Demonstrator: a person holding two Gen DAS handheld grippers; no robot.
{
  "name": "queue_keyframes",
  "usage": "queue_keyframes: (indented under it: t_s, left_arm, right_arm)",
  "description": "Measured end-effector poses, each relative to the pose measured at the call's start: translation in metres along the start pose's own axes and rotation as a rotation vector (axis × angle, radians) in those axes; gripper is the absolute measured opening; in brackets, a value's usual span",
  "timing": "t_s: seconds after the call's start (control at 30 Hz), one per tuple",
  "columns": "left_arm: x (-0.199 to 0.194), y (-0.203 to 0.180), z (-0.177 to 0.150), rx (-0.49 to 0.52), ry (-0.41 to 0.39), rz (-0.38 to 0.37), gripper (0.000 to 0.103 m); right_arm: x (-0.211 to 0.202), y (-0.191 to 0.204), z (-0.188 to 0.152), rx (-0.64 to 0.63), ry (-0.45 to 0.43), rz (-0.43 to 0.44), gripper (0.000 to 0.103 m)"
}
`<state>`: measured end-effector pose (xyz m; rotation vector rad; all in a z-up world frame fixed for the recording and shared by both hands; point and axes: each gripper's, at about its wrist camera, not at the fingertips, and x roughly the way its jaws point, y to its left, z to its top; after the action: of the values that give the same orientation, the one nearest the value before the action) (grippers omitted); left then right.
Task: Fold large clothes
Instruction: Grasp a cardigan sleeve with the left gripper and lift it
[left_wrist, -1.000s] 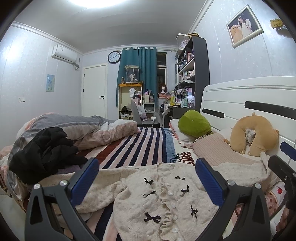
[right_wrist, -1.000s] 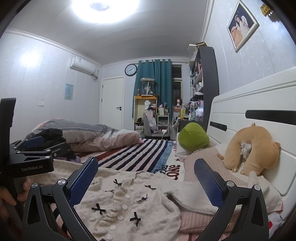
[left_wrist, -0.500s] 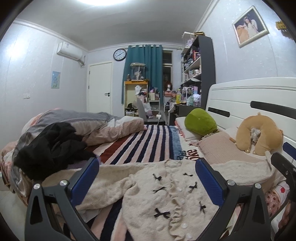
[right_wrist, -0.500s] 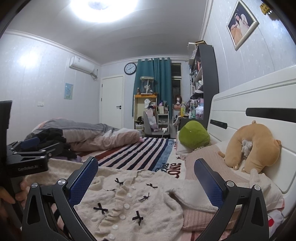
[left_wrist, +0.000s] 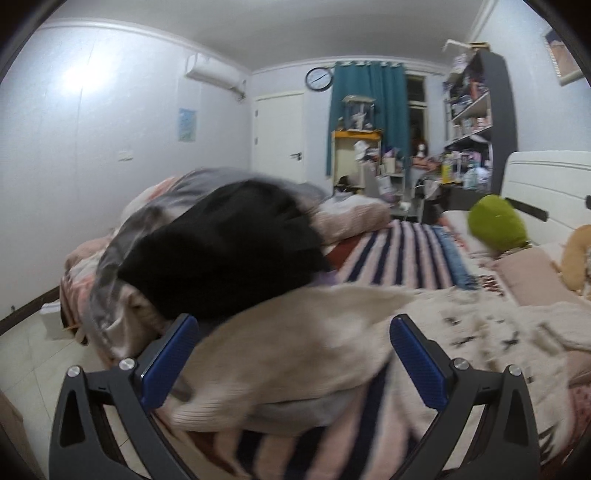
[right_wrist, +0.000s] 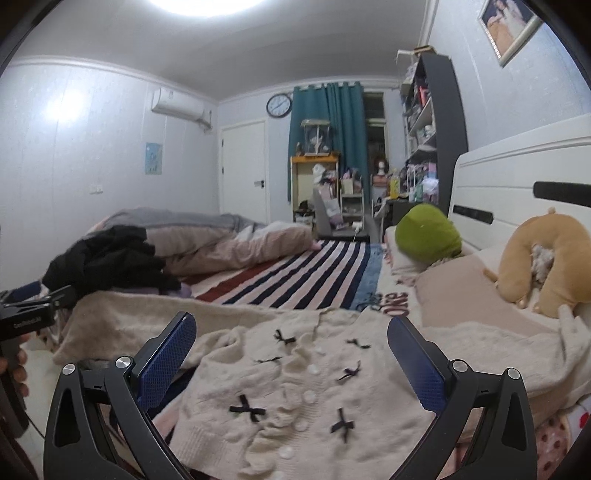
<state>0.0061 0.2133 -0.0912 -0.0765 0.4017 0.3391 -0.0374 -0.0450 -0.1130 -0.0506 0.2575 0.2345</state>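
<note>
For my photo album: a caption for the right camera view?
Open right claw poised over a cream bow-trimmed cardigan spread on the bed.

rig appearance

left gripper (left_wrist: 291, 350): matte black frame with triangular cut-outs, silver round screws at the finger joints, fingers (left_wrist: 168, 356) faced with blue textured pads. right gripper (right_wrist: 291, 354): same build, blue cross-hatched pads. in the right view, the left tool's black body bears small white lettering; bare skin of the left hand (right_wrist: 16, 371) shows beneath.

**Bed layout**

The cream knitted cardigan with black bows (right_wrist: 295, 387) lies spread across the bed's striped blanket (right_wrist: 295, 277). A black clothes heap (right_wrist: 107, 258) sits left; green plush cushion (right_wrist: 428, 232) and tan neck pillow (right_wrist: 543, 254) right, by the headboard (right_wrist: 517, 177).
</note>
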Motion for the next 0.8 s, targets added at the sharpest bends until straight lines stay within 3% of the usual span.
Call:
queue_keyframes:
  t_s: [0.1,0.2,0.23,0.37,0.43,0.53,0.63,0.8]
  left_arm:
    - [0.029,0.041,-0.017,-0.029,0.073,0.091,0.102]
    - [0.051,0.075,-0.034,-0.060,0.137,0.091,0.102]
    - [0.056,0.085,-0.039,-0.081,0.154,0.067,0.102]
    - [0.071,0.122,-0.059,-0.248,0.228,-0.171,0.102]
    - [0.080,0.129,-0.066,-0.284,0.243,-0.254,0.102]
    - [0.090,0.124,-0.071,-0.270,0.268,-0.267,0.101]
    - [0.103,0.127,-0.079,-0.308,0.295,-0.324,0.086]
    - [0.117,0.127,-0.085,-0.284,0.333,-0.292,0.057]
  right_arm:
    - [0.009,0.013,0.000,-0.004,0.034,0.008,0.103]
    - [0.014,0.019,0.001,-0.009,0.058,0.019,0.103]
    - [0.015,0.021,0.002,-0.010,0.063,0.024,0.103]
    - [0.022,0.022,0.000,-0.004,0.084,0.033,0.103]
    - [0.026,0.021,0.000,0.004,0.092,0.029,0.103]
    - [0.030,0.017,-0.002,0.029,0.110,0.031,0.103]
    - [0.035,0.013,-0.005,0.046,0.126,0.031,0.103]
    - [0.042,0.009,-0.008,0.067,0.145,0.023,0.103]
